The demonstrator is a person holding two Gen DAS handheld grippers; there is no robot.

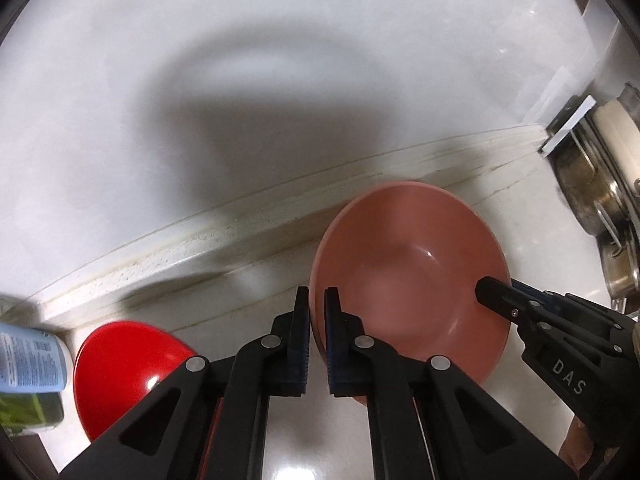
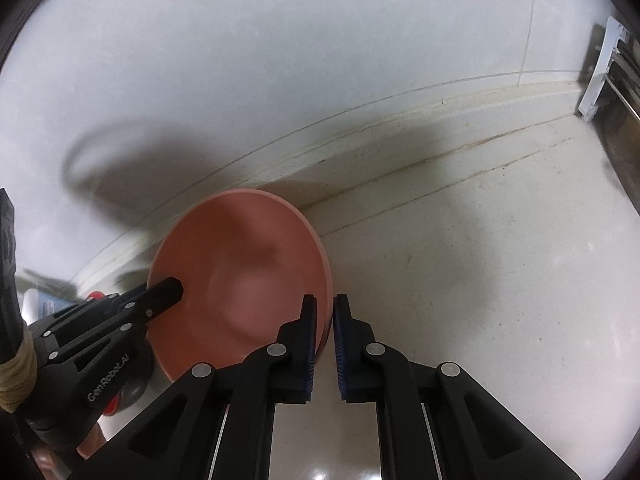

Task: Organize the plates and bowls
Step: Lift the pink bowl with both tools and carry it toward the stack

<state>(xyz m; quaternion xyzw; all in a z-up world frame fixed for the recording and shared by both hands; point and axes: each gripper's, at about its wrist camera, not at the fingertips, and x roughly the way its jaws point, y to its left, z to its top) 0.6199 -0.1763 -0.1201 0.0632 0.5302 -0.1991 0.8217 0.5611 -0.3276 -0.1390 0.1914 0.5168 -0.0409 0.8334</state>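
A pink bowl [image 1: 408, 272] sits near the back ledge of the pale counter [image 2: 480, 260]. My left gripper [image 1: 317, 294] is shut on the bowl's left rim, which stands between the blue pads. My right gripper [image 2: 325, 308] is shut on the opposite rim of the same pink bowl [image 2: 240, 272]. Each gripper shows in the other's view: the right gripper [image 1: 498, 290] reaches in over the right rim, the left gripper [image 2: 168, 288] over the left rim. A red bowl [image 1: 124, 364] lies upside down on the counter to the left, partly hidden by my left gripper's arm.
A bottle with a blue label [image 1: 28, 360] lies at the far left beside the red bowl. Metal pots [image 1: 600, 184] hang in a rack with a white frame [image 2: 596, 92] at the right. A white tiled wall [image 1: 280, 80] rises behind the ledge.
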